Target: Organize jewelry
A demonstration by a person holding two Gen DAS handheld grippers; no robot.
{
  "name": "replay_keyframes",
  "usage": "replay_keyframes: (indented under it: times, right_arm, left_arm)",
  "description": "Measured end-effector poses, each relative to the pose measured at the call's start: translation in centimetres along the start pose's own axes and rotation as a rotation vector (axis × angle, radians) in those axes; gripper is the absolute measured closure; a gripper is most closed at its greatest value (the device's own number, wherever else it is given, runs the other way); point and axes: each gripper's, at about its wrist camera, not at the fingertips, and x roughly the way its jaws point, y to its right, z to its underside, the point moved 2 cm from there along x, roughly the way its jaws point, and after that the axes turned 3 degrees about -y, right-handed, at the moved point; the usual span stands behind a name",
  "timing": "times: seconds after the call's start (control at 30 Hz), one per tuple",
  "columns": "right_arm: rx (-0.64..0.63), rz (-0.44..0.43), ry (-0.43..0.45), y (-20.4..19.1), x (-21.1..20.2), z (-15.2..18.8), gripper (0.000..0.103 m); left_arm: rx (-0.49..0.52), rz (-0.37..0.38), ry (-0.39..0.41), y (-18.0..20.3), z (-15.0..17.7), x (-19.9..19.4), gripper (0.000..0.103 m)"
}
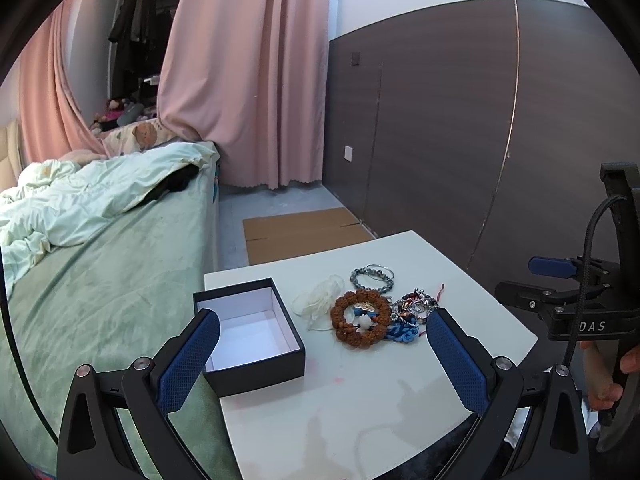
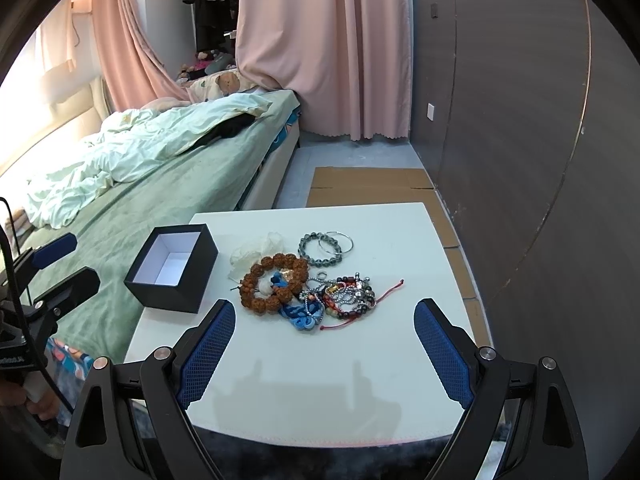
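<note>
A pile of jewelry lies on the white table (image 2: 360, 380): a brown bead bracelet (image 2: 274, 282) (image 1: 361, 318), a grey bead bracelet (image 2: 320, 249) with silver hoops (image 2: 340, 242), a tangle of mixed beads (image 2: 348, 296) and a blue knotted cord (image 2: 302, 316). An open black box (image 2: 172, 268) (image 1: 250, 334) with a white inside stands empty at the table's left edge. My left gripper (image 1: 322, 336) is open, hovering near the box and the pile. My right gripper (image 2: 324, 322) is open above the table's near side, short of the pile. Nothing is held.
A bed with a green cover (image 2: 120, 200) runs along the table's left side. Flattened cardboard (image 2: 368, 184) lies on the floor beyond the table. A dark wall panel (image 2: 520, 120) stands on the right, pink curtains (image 2: 328, 40) behind. A hand (image 1: 608, 376) holds the right gripper's handle.
</note>
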Motion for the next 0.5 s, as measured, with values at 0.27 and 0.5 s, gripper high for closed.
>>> replay_keyframes:
  times: [0.27,0.5]
  right_arm:
    - [0.009,-0.011,0.012,0.16,-0.51,-0.41,0.012]
    - [0.013,-0.013,0.020,0.17,-0.52,-0.59,0.012]
  left_arm:
    - [-0.014,-0.007,0.014,-0.16,0.27,-0.63,0.000]
    - [-0.020,-0.001,0.016,-0.16,0.59,-0.85,0.000]
